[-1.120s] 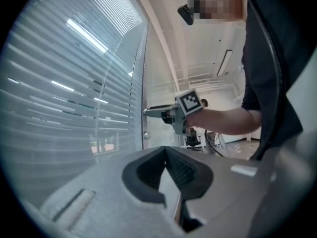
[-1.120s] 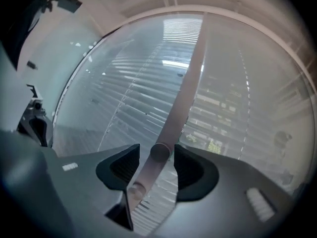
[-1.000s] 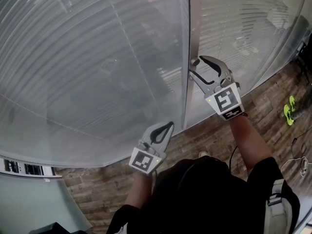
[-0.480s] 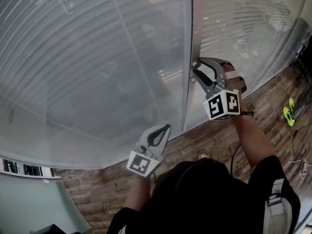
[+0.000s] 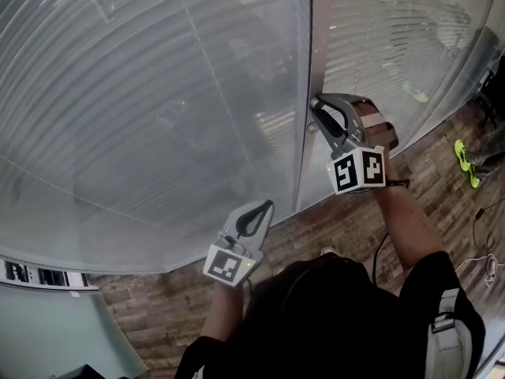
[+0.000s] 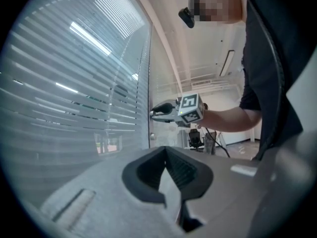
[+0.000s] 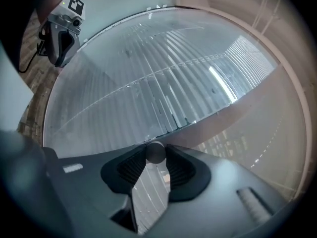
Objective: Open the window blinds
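While blinds (image 5: 142,93) behind glass still look mostly shut, right gripper (image 5: 316,109), jaws just closing, clamps round knob (image 7: 155,151) on window frame (image 5: 316,54); turning left to do. Left gripper (image 5: 274,204) clenched, empty.

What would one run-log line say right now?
right tool: jaws just closing, gripping knob | left tool: shut, empty | blinds: lowered

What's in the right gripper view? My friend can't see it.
The right gripper has just been closing its jaws on a small round knob, which sits between them. Past it, window blinds fill the view, and the left gripper shows at the top left.
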Motion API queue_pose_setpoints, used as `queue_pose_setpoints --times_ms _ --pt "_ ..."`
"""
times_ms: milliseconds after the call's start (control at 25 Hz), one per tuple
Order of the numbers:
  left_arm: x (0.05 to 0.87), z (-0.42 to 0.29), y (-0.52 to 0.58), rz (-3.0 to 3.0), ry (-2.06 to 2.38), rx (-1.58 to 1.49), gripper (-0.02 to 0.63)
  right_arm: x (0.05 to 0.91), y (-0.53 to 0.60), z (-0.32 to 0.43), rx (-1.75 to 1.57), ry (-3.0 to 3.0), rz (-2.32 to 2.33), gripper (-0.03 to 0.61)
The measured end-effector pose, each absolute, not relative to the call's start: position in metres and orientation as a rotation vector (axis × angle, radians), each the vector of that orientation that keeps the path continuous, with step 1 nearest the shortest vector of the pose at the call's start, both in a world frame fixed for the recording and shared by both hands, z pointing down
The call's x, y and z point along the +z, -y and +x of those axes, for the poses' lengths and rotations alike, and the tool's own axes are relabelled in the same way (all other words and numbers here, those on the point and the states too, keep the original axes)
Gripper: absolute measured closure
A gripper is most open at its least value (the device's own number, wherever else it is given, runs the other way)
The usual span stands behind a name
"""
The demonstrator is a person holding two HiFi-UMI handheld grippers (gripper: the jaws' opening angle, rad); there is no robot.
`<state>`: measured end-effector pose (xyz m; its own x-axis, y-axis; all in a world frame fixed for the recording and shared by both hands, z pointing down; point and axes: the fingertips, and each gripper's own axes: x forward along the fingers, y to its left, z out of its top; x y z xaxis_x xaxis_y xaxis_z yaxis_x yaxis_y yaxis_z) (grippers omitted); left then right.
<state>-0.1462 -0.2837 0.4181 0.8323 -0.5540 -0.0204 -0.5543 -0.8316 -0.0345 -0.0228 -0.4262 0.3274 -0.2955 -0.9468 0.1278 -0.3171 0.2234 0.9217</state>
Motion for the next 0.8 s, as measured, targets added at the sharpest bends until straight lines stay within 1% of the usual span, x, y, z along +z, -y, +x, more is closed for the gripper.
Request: queue_pose_setpoints --times_ms 800 --pt "0.4238 -0.1454 0.2805 -2.990 -0.888 0.011 0.611 0.3246 0.4259 -0.0220 -0.942 1.907 1.300 0.453"
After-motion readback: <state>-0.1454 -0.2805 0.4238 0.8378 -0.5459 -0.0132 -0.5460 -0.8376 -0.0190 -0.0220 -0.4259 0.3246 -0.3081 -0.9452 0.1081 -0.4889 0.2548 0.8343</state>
